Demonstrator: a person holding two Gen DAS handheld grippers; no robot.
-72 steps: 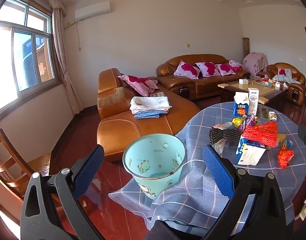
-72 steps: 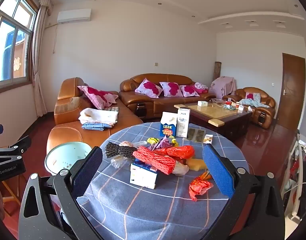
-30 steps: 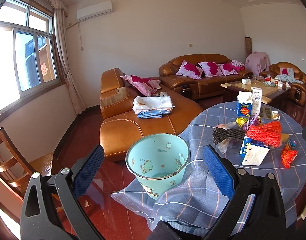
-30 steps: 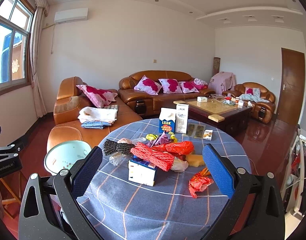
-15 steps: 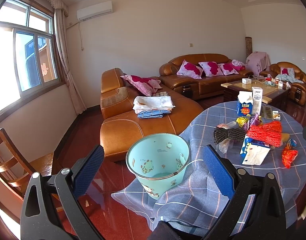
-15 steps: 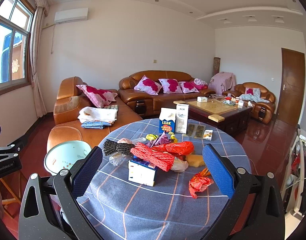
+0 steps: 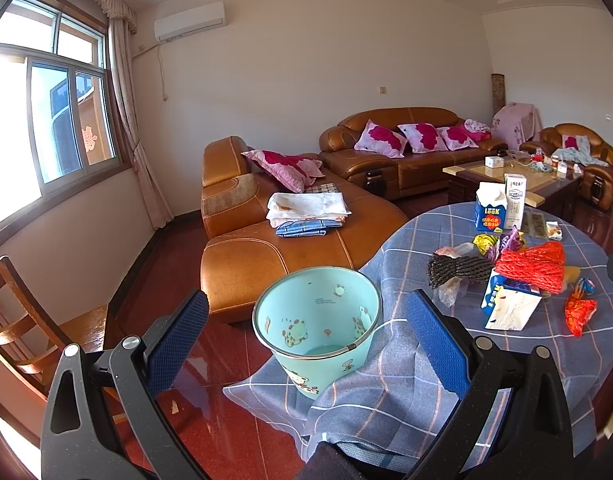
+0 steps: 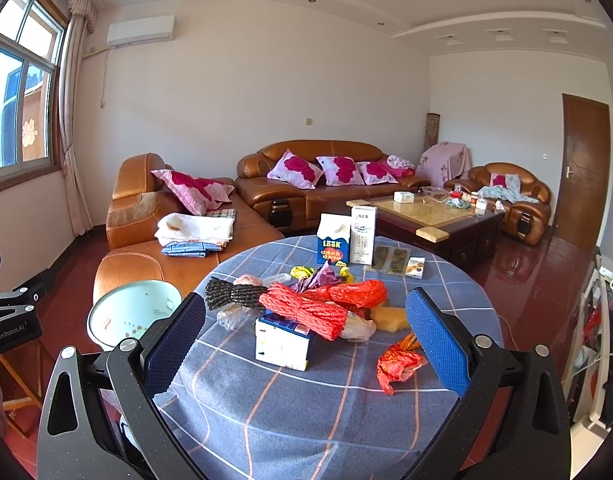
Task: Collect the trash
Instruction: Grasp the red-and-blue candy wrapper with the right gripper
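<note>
The round bench, draped in a blue checked cloth, carried the trash in a loose heap: a red rope bundle, a white-and-blue box and a crumpled red wrapper. The pale blue bin stood just beside its left edge. Both the left gripper and the right gripper hung with fingers spread wide, holding nothing.
</note>
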